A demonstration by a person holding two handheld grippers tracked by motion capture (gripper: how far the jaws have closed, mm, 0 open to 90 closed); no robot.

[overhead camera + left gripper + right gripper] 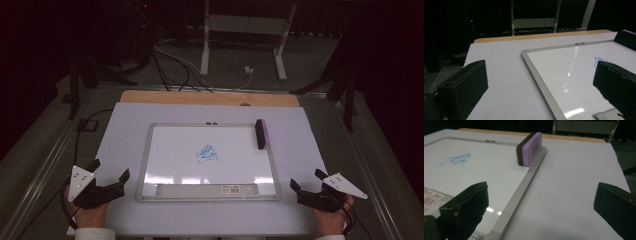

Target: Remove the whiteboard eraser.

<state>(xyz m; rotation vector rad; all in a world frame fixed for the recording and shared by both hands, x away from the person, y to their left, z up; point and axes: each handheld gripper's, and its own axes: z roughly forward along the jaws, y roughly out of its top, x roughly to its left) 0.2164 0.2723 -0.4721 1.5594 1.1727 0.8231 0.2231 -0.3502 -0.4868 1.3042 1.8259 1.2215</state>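
Observation:
A silver-framed whiteboard lies flat on the white table cover, with a blue scribble near its middle. A purple and black eraser stands on its edge along the board's right frame, seen close in the right gripper view as the eraser. My left gripper rests at the front left, open and holding nothing; the board's left frame runs between its jaws. My right gripper rests at the front right, also open with nothing between its jaws, and the scribble lies to its left.
A pale tray strip with a barcode label lies along the board's near edge. The table's wooden far edge shows beyond the cover. Cables and a white stand's legs lie on the floor behind. Metal rails flank the table.

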